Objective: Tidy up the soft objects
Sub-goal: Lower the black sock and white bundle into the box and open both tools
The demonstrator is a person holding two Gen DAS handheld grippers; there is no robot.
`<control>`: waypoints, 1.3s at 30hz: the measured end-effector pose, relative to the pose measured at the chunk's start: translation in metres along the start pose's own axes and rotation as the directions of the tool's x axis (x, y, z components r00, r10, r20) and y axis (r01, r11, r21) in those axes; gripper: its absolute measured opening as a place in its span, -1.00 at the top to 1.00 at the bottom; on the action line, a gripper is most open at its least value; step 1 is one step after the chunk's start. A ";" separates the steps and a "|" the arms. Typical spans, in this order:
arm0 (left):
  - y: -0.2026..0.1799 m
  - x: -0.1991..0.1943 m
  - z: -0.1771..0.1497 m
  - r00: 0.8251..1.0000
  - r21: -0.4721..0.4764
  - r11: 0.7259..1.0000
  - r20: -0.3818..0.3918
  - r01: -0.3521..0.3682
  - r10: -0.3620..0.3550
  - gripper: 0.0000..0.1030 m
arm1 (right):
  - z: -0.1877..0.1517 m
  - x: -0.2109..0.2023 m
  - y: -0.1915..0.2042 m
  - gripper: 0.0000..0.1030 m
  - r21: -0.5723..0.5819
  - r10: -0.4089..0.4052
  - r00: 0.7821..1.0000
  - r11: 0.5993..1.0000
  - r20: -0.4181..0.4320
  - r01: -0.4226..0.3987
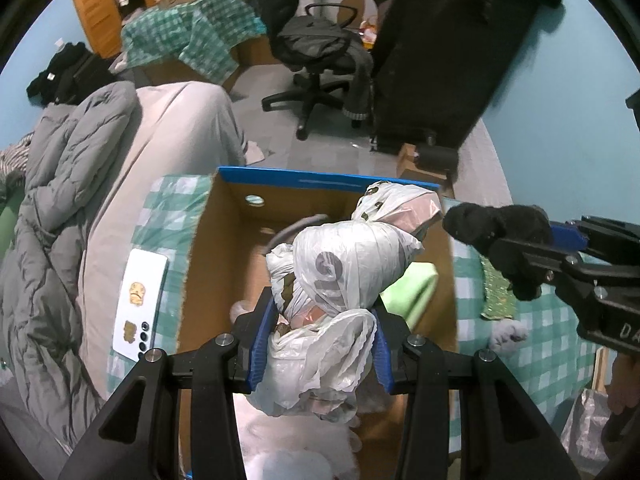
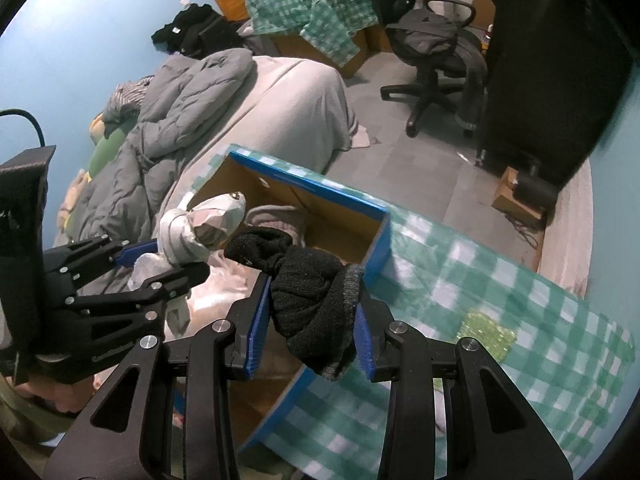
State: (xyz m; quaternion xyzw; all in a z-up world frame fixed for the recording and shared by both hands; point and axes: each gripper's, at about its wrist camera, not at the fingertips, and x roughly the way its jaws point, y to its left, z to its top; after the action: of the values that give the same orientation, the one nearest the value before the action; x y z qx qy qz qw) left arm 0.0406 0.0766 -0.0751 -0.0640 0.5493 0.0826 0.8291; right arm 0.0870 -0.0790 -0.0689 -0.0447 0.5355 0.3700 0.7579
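in the left wrist view, nearest to the camera is the left gripper [image 1: 320,344], at 6 o'clock. its two blue fingers [image 1: 262,344] pinch a bundle of white plastic bags [image 1: 332,280] from both sides; the pads press into the crumpled plastic. the bundle hangs over the open cardboard box [image 1: 224,216] with a blue rim, which fills the middle of the picture. inside the box, under the bundle, lie a light green soft thing [image 1: 412,284] and something white and fluffy at 6 o'clock. the box stands on a green checked cloth [image 1: 168,216]. a white phone [image 1: 140,304] lies on this cloth at 8 o'clock, just beside the box wall. at 3 o'clock the right gripper [image 1: 516,248] comes in from the side and it holds a black sock bundle [image 1: 496,228]. at 9 o'clock a grey quilted jacket [image 1: 60,184] lies on the bed. an office chair [image 1: 316,60] stands at 12 o'clock on the floor.

in the right wrist view, nearest is the right gripper [image 2: 312,320] at 6 o'clock. its blue fingers [image 2: 256,320] are clamped on the black sock bundle [image 2: 316,300], which bulges above and below the pads. the bundle is above the near right corner of the cardboard box [image 2: 344,204]. at 9 o'clock the left gripper [image 2: 160,260] holds the bundle of white plastic bags [image 2: 200,228] over the box. the green checked cloth [image 2: 480,272] spreads to 4 o'clock.
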 end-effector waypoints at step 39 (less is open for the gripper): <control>0.027 0.023 0.007 0.997 -0.060 0.998 -0.077 -0.020 0.016 -0.35 | 0.016 0.037 0.003 -0.26 0.082 -0.026 0.999 0.996 -0.044 0.029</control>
State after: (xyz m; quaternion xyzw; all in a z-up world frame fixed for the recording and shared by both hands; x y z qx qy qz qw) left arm 0.0505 0.1060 -0.0943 -0.0872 0.5783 0.1042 0.8045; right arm 0.1038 -0.0505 -0.0926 -0.0287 0.5656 0.3361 0.7525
